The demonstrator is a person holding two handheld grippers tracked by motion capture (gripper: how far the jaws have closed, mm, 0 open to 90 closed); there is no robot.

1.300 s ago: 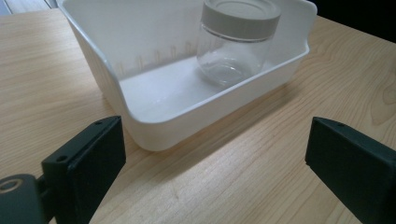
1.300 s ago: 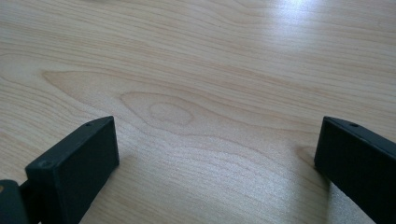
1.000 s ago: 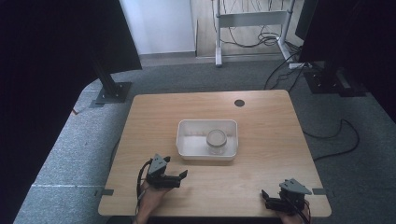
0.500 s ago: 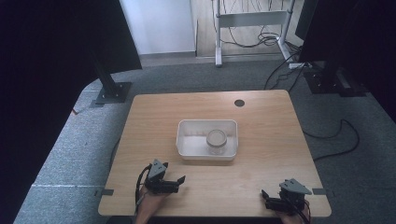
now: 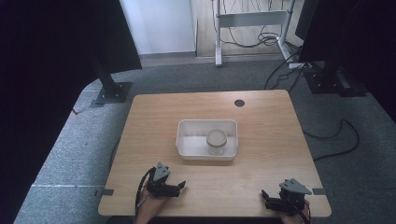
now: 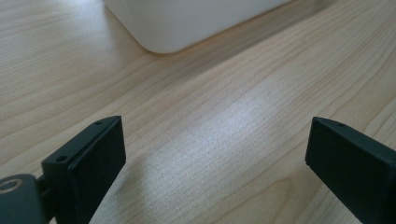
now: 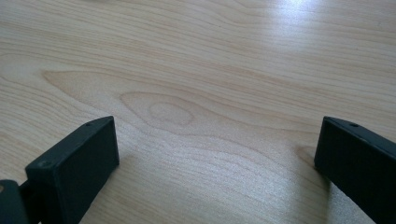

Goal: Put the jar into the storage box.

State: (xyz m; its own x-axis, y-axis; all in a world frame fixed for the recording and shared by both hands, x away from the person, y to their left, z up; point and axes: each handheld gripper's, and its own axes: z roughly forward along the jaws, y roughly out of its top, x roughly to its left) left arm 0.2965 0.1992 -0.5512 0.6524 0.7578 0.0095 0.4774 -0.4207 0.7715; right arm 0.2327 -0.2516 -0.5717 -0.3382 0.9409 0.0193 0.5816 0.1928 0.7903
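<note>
Lab: desk (image 5: 261,116), cables (image 5: 252,14), stands (image 5: 109,88)

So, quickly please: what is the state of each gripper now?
Left gripper: open, holding nothing, over bare wooden table.
Right gripper: open, holding nothing.

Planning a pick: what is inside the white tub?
The white tub holds one clear jar, standing at its right half. The jar's contents cannot be made out.
</note>
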